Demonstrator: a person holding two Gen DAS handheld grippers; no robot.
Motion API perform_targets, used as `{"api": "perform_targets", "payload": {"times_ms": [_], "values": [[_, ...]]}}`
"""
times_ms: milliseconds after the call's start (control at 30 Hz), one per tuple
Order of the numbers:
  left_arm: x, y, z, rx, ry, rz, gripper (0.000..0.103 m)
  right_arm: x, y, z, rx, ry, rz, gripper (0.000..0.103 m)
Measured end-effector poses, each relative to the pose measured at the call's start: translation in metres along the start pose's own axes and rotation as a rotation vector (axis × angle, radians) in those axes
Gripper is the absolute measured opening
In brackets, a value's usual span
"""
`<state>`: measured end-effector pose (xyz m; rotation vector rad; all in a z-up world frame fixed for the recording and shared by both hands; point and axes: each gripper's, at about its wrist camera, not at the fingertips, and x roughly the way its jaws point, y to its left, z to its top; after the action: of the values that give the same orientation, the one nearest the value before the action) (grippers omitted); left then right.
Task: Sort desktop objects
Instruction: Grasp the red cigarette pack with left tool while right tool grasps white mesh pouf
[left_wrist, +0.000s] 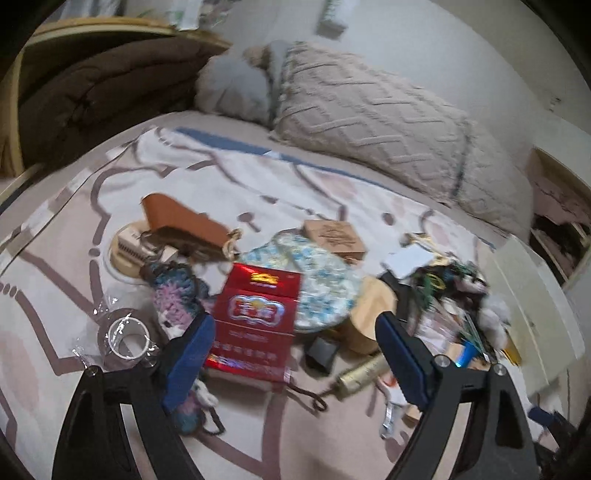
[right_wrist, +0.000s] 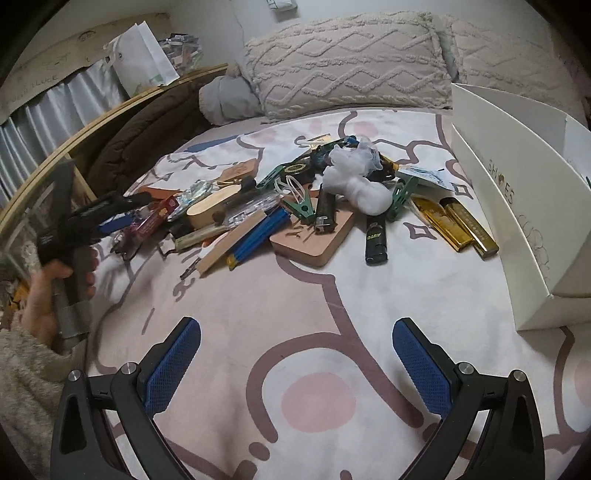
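Observation:
A pile of small objects lies on a patterned blanket on a bed. In the left wrist view my left gripper (left_wrist: 295, 343) is open, low over a red box (left_wrist: 255, 314), with a floral pouch (left_wrist: 317, 280), a crocheted item (left_wrist: 173, 295), a tape roll (left_wrist: 127, 338) and a brass tube (left_wrist: 360, 373) around it. In the right wrist view my right gripper (right_wrist: 295, 350) is open and empty over bare blanket, short of the pile: a wooden board (right_wrist: 314, 236), blue pencils (right_wrist: 258, 236), a black lighter (right_wrist: 376, 236), gold lighters (right_wrist: 454, 225), white wrap (right_wrist: 354, 181). The left gripper (right_wrist: 107, 216) shows at the far left.
A white open box (right_wrist: 517, 206) stands at the right of the pile and also shows in the left wrist view (left_wrist: 532, 306). Knitted pillows (right_wrist: 347, 62) and a brown quilt (left_wrist: 92, 92) lie at the bed's head. A wooden bed rail (right_wrist: 74, 136) runs along the left.

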<state>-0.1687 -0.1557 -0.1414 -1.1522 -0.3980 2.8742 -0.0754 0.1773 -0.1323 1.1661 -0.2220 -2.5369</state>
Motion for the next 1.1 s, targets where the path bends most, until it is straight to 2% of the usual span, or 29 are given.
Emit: {"api": "perform_targets", "payload": {"times_ms": [167,433,533,600,767,967,1033,1067,1100], "values": [[0.009,0.006,-0.003,-0.014,-0.002,0.044,0.089,-0.005,-0.007,0.008,0.016,-0.003,-0.007,0.103],[0.017,0.018,-0.011,-0.090,-0.011,-0.029,0.089,0.000,-0.025,0.033,0.085,-0.024,-0.049,0.103],[0.018,0.015,-0.012,-0.069,-0.006,-0.033,0.088,0.005,-0.032,0.044,0.110,-0.044,-0.071,0.103],[0.019,0.013,-0.014,-0.060,0.003,-0.022,0.076,0.008,-0.036,0.049,0.122,-0.047,-0.081,0.103],[0.023,0.015,-0.018,-0.069,0.033,-0.020,0.059,0.024,-0.045,0.065,0.135,-0.031,-0.106,0.103],[0.020,0.013,-0.022,-0.051,0.033,-0.060,0.058,0.038,-0.045,0.079,0.070,-0.053,-0.159,0.103],[0.016,0.010,-0.023,-0.043,0.031,-0.074,0.058,0.045,-0.041,0.084,0.018,-0.050,-0.185,0.096],[0.015,0.009,-0.023,-0.036,0.031,-0.077,0.058,0.049,-0.040,0.086,-0.008,-0.041,-0.203,0.087],[0.012,0.006,-0.024,-0.025,0.029,-0.078,0.058,0.054,-0.038,0.088,-0.035,-0.031,-0.220,0.084]]}}
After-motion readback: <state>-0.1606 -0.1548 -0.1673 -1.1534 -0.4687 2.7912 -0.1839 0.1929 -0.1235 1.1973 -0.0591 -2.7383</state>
